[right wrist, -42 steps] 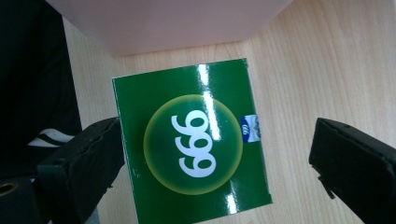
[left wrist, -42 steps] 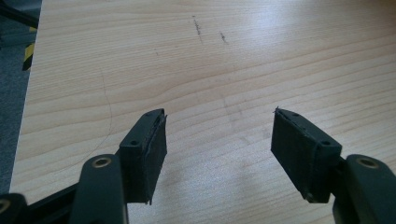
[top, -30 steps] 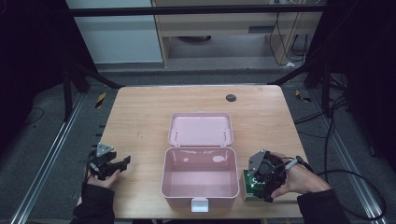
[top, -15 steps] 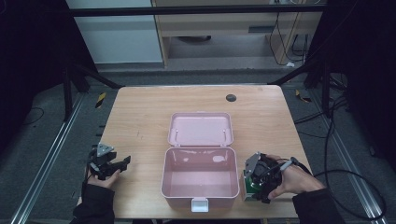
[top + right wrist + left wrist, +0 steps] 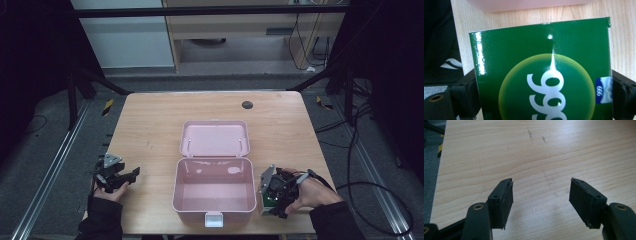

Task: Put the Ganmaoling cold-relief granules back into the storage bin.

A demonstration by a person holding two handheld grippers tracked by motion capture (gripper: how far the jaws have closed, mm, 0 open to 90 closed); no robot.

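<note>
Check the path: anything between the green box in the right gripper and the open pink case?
Nothing visible. The green box sits clamped in the right gripper just right of the pink case, whose lid is folded back; its near wall is the only thing to clear.

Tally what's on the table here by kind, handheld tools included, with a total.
Pink lidded case, open: 1
Green box, in the right tool: 1
Tools, including the left tool: 2
Dark round spot on the tabletop: 1
Total: 5
</note>
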